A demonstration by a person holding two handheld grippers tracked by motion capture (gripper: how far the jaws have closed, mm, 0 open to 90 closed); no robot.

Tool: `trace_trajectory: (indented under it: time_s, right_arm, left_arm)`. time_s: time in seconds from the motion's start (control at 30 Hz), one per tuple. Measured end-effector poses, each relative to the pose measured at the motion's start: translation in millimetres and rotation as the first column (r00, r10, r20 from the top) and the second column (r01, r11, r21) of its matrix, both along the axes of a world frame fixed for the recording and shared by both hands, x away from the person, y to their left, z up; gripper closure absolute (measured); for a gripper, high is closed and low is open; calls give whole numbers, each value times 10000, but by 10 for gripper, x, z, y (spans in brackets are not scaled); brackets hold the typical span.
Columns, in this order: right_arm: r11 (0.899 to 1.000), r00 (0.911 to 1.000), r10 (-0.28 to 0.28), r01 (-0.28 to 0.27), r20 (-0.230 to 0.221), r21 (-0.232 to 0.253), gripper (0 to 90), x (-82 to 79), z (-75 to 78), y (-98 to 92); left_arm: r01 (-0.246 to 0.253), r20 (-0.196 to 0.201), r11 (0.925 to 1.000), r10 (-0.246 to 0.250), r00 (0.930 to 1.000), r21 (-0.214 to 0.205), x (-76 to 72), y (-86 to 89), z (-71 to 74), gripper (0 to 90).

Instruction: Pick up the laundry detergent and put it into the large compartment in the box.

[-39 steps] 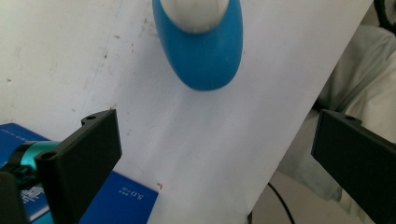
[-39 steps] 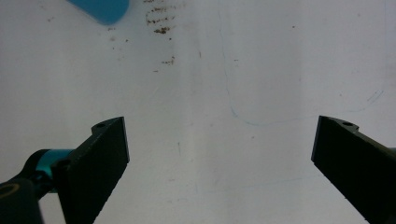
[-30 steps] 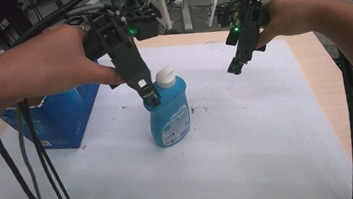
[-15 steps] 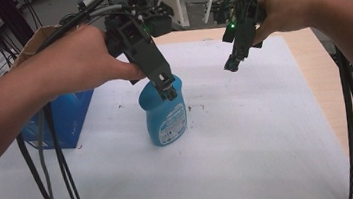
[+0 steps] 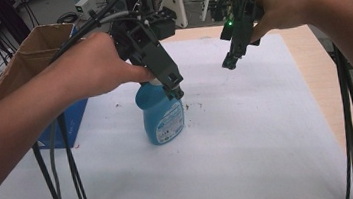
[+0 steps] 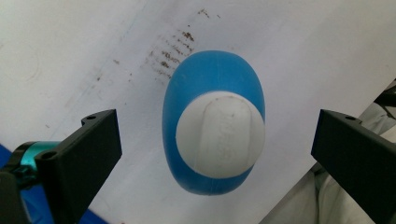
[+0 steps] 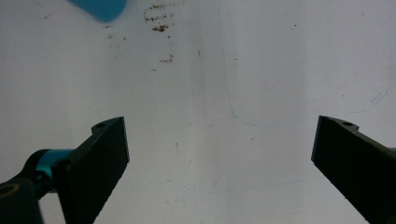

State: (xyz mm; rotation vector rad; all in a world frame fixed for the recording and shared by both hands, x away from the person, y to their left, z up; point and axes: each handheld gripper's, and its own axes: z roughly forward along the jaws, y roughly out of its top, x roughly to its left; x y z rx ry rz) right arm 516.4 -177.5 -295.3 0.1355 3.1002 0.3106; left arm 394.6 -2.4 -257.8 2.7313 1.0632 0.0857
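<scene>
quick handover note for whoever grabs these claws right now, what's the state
Left claw: open, poised above the blue bottle, one jaw on each side of its white cap, not touching it.
Right claw: open, holding nothing, raised over the white sheet to the bottle's right.
Bottle stands upright mid-sheet; cardboard box at the left edge.
Done: left claw lined up over the cap.
Left: probably lower, close on the cap or neck, then lift.
</scene>
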Motion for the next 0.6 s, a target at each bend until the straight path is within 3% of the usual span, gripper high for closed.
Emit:
trace_trajectory:
  time_s: [0.6]
  right_arm:
    - [10000,10000,15,-15,21,61,32,9,-3,-11]
  left_arm:
    - [-176,-82,9998,177,9998,117,27,-39,-301,30]
